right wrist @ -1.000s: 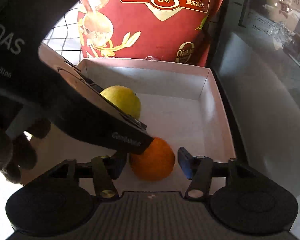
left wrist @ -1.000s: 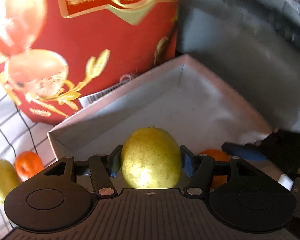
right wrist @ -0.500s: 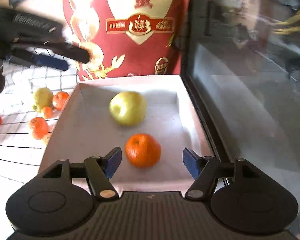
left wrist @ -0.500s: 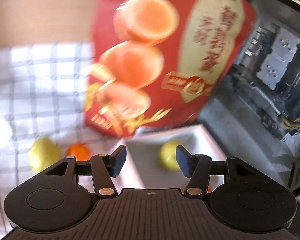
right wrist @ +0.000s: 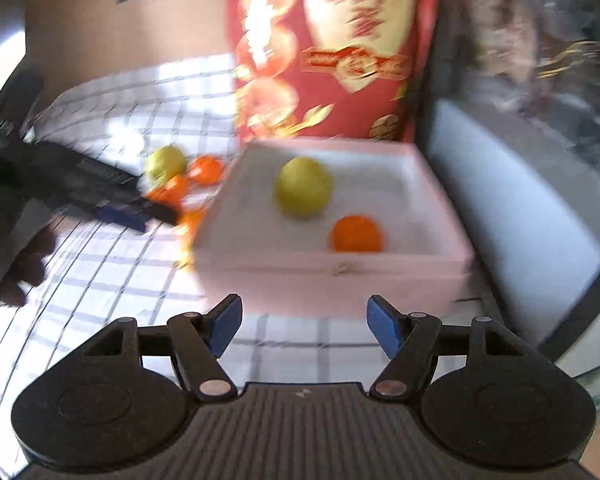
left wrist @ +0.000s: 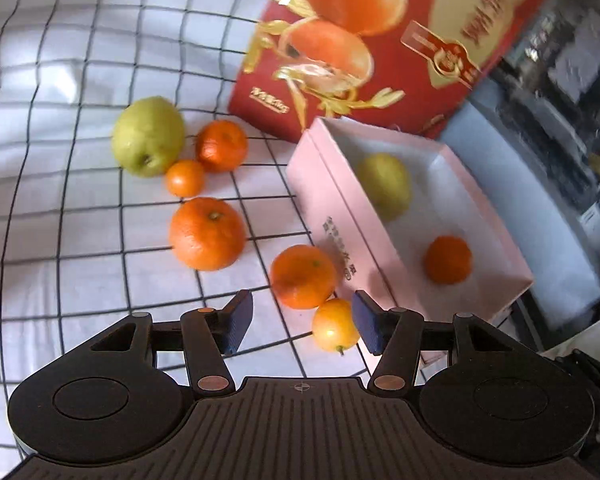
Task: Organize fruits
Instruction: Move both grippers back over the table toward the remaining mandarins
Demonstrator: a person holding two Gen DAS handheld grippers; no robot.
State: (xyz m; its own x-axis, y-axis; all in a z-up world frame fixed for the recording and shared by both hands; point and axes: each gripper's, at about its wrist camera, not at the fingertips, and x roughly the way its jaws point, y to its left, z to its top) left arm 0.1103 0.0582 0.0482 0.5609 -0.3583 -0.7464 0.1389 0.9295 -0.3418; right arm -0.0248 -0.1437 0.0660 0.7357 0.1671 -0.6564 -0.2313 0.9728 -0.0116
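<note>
A pale pink box [left wrist: 332,216] [right wrist: 332,280] holds a yellow-green pear [left wrist: 385,184] [right wrist: 304,192] and an orange [left wrist: 448,259] [right wrist: 356,234]. On the checked cloth left of it lie a green pear [left wrist: 148,136], several oranges [left wrist: 207,233] [left wrist: 302,276] [left wrist: 221,145] and a small yellow-orange fruit [left wrist: 334,330]. My left gripper [left wrist: 303,322] is open and empty, above the cloth by the small fruit. It also shows in the right wrist view [right wrist: 116,204]. My right gripper [right wrist: 304,326] is open and empty, in front of the box.
A tall red printed bag [left wrist: 380,40] [right wrist: 332,52] stands behind the box. A dark glass-fronted case [left wrist: 560,120] [right wrist: 540,160] runs along the right. The checked cloth [left wrist: 60,200] stretches to the left.
Both grippers have let go of their fruit and pulled back from the box. The left one swung left over the loose fruit. The right one backed to the box's front.
</note>
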